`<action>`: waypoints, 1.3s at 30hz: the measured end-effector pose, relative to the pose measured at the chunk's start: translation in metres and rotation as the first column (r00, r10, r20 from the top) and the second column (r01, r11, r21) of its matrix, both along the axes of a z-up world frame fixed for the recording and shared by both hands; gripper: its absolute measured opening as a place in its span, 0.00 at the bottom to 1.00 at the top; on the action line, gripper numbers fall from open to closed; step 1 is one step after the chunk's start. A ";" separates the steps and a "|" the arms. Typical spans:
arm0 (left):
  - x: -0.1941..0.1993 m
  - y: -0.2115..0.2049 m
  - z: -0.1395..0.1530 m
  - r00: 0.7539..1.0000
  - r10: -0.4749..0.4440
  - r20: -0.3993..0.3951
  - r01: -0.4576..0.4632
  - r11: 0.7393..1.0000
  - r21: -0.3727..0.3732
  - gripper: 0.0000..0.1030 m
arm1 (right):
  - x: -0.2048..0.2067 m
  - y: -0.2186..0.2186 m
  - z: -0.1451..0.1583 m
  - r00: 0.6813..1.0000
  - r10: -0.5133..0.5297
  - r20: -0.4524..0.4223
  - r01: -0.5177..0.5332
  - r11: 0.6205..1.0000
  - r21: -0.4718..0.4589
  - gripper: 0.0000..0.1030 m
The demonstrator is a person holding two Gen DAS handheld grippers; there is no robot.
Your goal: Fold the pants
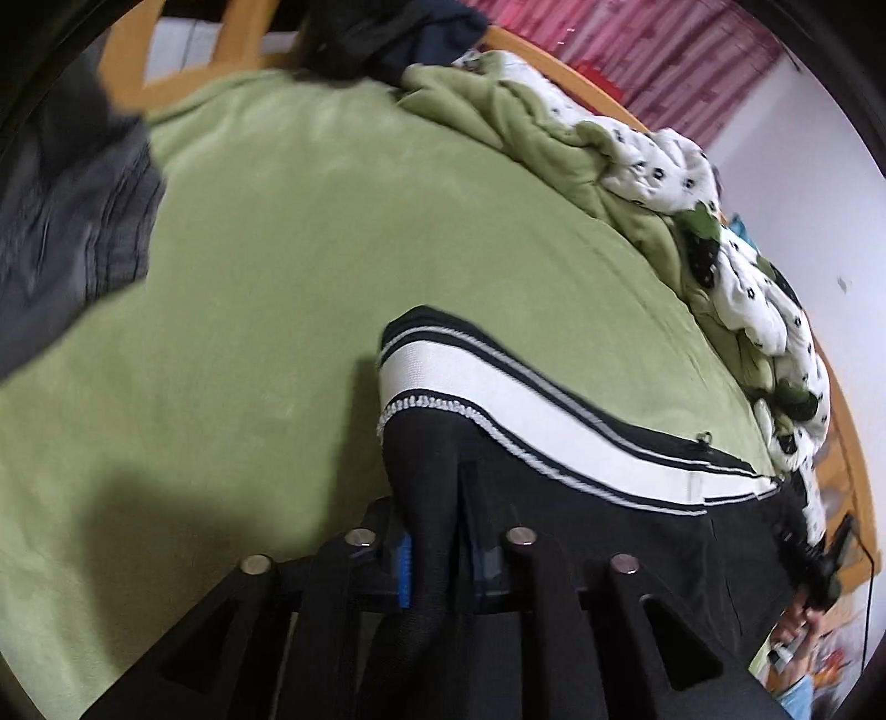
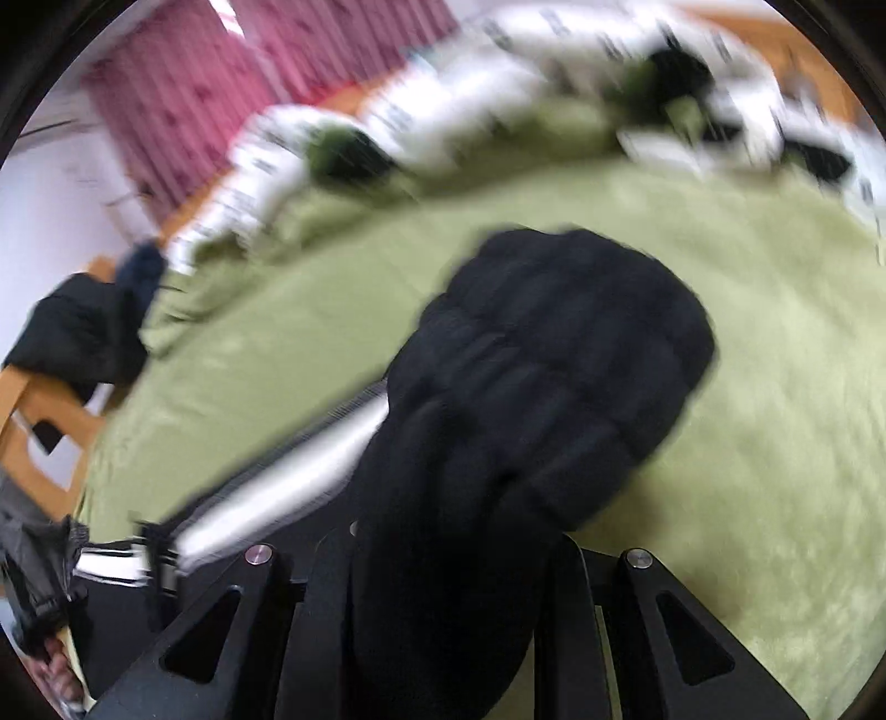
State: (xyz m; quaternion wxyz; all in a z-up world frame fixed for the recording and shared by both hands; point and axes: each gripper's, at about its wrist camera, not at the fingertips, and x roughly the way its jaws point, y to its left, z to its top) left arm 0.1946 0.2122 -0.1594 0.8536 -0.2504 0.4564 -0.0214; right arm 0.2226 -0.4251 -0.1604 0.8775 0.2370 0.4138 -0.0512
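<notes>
Left hand-held gripper (image 1: 434,559) clamped on black pants (image 1: 581,498); right hand-held gripper (image 2: 443,559) clamped on a bunched end of the same pants (image 2: 554,360).

Pants lie on the green bed sheet (image 1: 249,332), white side stripe (image 1: 526,421) running from the left grip toward the bed's far edge. Rumpled green/white patterned duvet (image 1: 664,183) piled along that edge, just beside the pants. Grey garment (image 1: 72,232) on the sheet, well apart. Dark clothes (image 1: 387,33) heaped against the wooden bed frame (image 1: 232,44). Pink curtain (image 2: 183,99) behind. Right view is motion-blurred; fabric covers the jaws.
</notes>
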 end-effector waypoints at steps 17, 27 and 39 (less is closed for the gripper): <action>-0.110 -0.059 0.019 0.994 -0.093 0.048 0.076 0.957 0.279 0.54 | -0.073 -0.030 -0.017 0.997 -0.005 -0.082 0.006 1.000 0.018 0.43; -0.148 -0.065 0.001 0.996 -0.028 0.082 0.002 0.954 0.301 0.54 | -0.056 -0.043 -0.029 0.997 -0.072 -0.030 0.076 0.985 0.153 0.58; -0.168 -0.044 -0.007 0.990 0.092 0.110 -0.109 0.982 0.156 0.58 | -0.046 -0.013 -0.003 0.999 -0.037 0.020 0.038 0.997 -0.069 0.51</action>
